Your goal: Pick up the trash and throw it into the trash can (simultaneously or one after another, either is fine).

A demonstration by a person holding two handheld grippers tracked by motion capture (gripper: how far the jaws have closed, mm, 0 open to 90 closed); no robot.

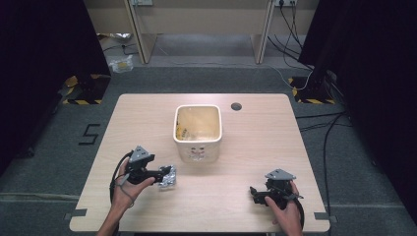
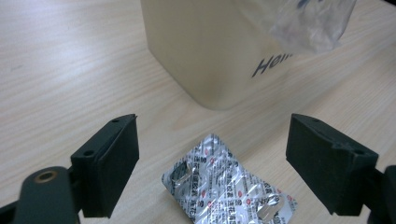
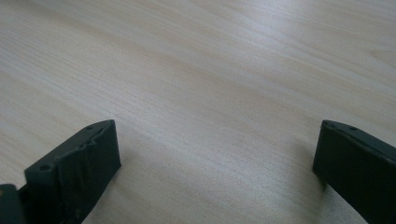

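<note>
Lying flat, blister pack (image 2: 229, 186) diagonal

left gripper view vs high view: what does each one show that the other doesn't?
Left gripper view: printed foil and pill bubbles on the blister pack, dark lettering on the bin wall, the left gripper with jaws open either side of the pack, not touching.
High view: the right gripper resting apart, bin's inside, both hands, floor.
Both: pack lying on the table beside the bin.

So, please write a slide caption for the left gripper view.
Open left gripper above a silver blister pack, beside a cream bin.
</note>
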